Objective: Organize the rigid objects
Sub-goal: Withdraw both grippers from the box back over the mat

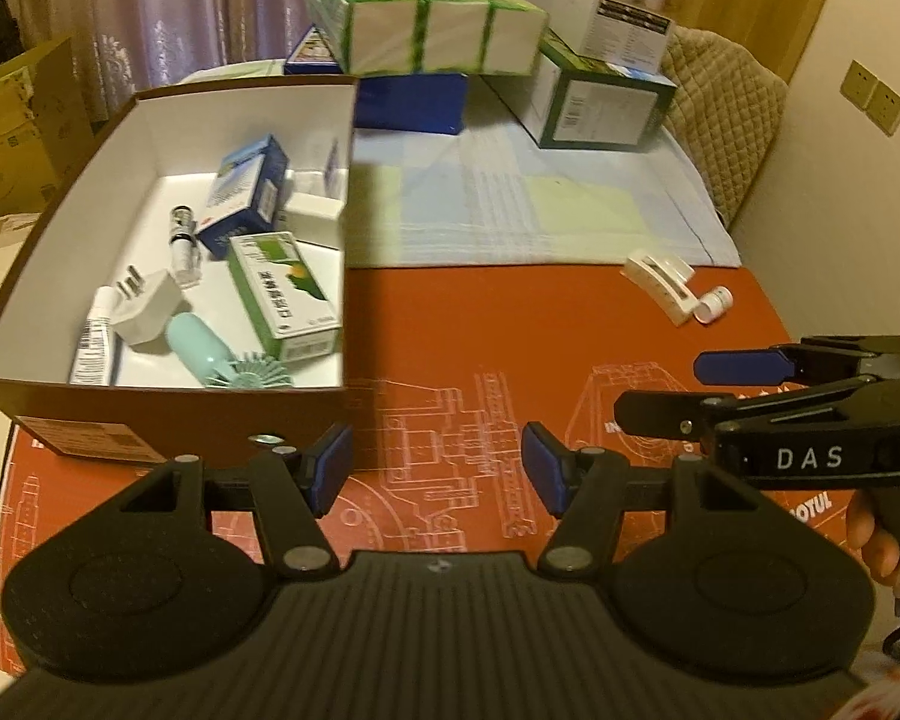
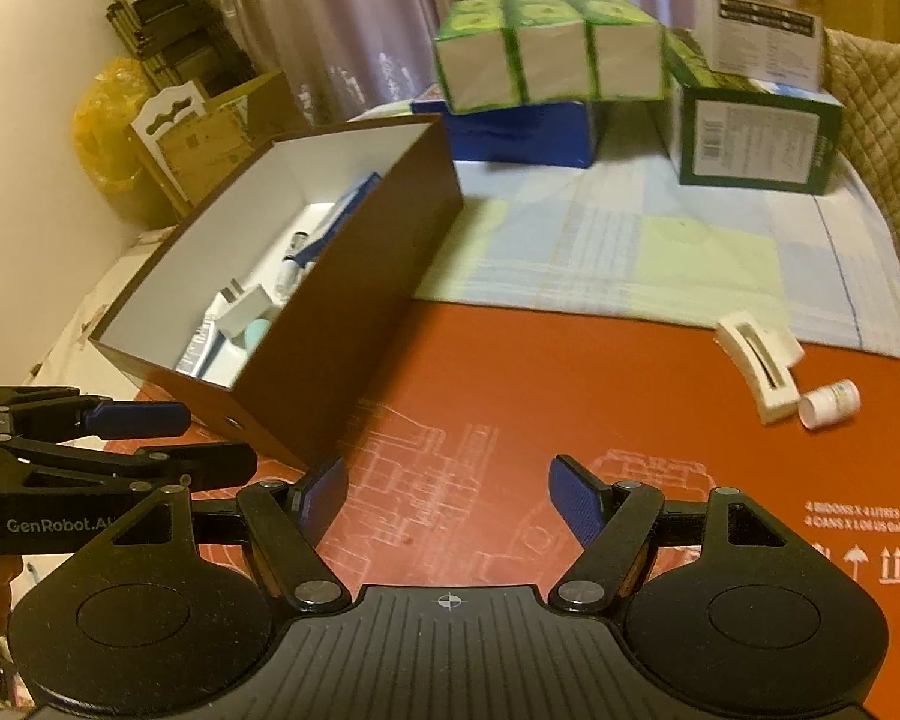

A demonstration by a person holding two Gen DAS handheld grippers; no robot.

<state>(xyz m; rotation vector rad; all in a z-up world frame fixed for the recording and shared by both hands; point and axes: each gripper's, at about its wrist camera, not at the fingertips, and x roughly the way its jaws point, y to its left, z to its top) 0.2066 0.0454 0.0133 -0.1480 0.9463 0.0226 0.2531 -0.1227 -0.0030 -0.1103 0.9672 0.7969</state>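
Two loose items remain outside the brown box point(image 1: 168, 414): a white clip-like holder point(image 2: 759, 369) and a small white bottle point(image 2: 829, 403), lying on its side and touching the holder, on the red mat point(image 2: 510, 372) at the desk's far right. At the left, the box already holds a green carton point(image 1: 285, 294), a blue carton point(image 1: 246, 192), a white plug point(image 1: 147, 312), a tube point(image 1: 93, 339) and a teal brush point(image 1: 222, 354). Left tool point(image 1: 437, 468) hovers released and empty just beside the box's near wall; right tool point(image 2: 447, 495) is likewise spread wide, empty, well apart from both items. Risks, as I judge them: the bottle would probably roll if nudged by a finger, and gripping where bottle and holder meet could knock one away. Dropping items onto the crowded box contents may also leave them perched crookedly.
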